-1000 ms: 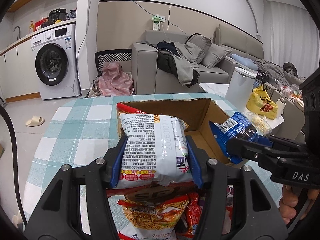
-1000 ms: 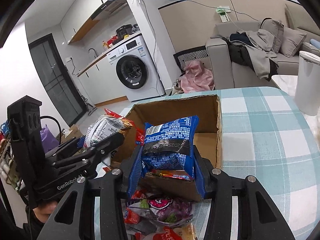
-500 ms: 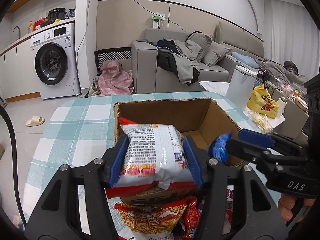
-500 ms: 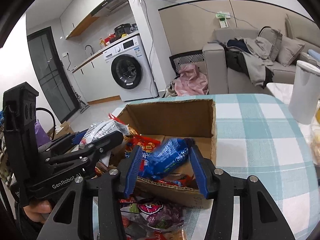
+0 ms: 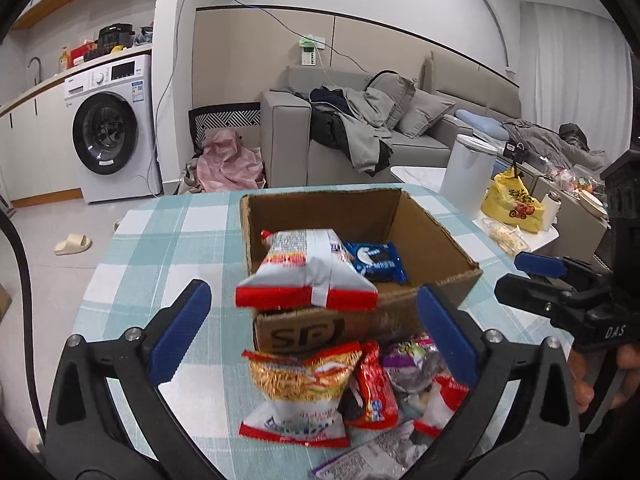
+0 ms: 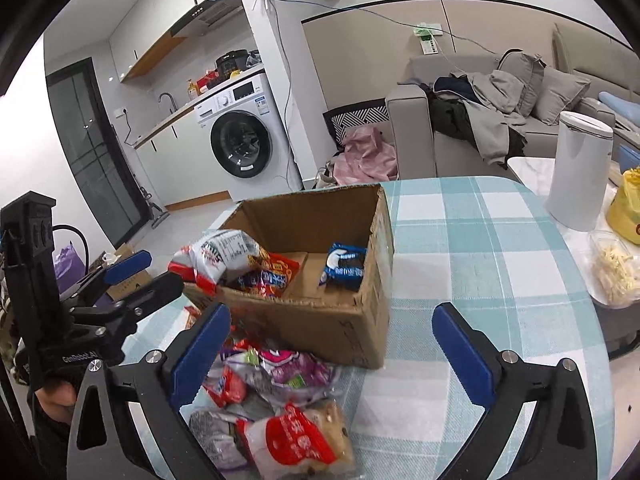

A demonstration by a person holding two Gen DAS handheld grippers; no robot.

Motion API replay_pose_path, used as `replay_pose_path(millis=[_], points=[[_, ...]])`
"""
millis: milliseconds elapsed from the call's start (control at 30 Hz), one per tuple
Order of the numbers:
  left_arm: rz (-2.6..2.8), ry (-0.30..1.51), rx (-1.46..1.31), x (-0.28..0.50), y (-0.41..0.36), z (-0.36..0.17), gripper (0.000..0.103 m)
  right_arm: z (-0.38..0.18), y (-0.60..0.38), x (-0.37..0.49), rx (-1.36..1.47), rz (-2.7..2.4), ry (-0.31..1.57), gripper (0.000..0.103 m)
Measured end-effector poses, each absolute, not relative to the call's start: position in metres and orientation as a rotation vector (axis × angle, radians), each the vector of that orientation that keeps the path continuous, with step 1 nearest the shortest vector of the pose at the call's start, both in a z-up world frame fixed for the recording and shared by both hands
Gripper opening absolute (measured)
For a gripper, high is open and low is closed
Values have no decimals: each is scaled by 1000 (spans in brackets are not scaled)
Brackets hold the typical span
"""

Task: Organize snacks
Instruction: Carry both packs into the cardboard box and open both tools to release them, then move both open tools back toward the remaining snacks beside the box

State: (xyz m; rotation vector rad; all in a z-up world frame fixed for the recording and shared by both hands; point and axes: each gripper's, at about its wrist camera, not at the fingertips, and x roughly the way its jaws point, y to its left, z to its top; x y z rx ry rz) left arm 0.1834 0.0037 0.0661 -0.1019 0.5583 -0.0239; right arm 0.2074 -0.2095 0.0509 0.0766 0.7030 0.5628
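Observation:
An open cardboard box (image 5: 440, 240) stands on the checked table. A white snack bag with red ends (image 5: 308, 276) lies across the box's near rim, free of the pads. A blue cookie pack (image 5: 374, 262) rests on the box floor. My left gripper (image 5: 310, 300) is just short of the box, its jaws opening wide and gripping nothing. In the right wrist view my right gripper (image 6: 330, 320) is also short of the box, its jaws opening with nothing between them, while the blue pack (image 6: 344, 266) lies inside. A pile of loose snack packs (image 6: 272, 400) sits right below both grippers.
A white bin (image 6: 576, 172), a yellow bag (image 5: 510, 204) and a clear tub of food (image 6: 612, 268) stand on a side table at the right. The checked tablecloth (image 5: 160, 248) is bare left of the box. Sofa and washing machine are behind.
Both grippers opened and let go: the white bag dropped onto the box's near rim, the blue pack fell into the box. Both grippers drew back from the box.

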Motion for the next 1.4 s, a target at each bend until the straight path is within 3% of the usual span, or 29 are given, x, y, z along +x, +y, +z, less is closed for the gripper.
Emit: replay_pose_path(millis=[433, 1400], points=[[21, 602, -80, 138, 10, 47, 103, 33, -216, 187, 49, 570, 757, 103], [46, 772, -31, 179, 14, -5, 103, -14, -185, 197, -74, 557, 919, 103]])
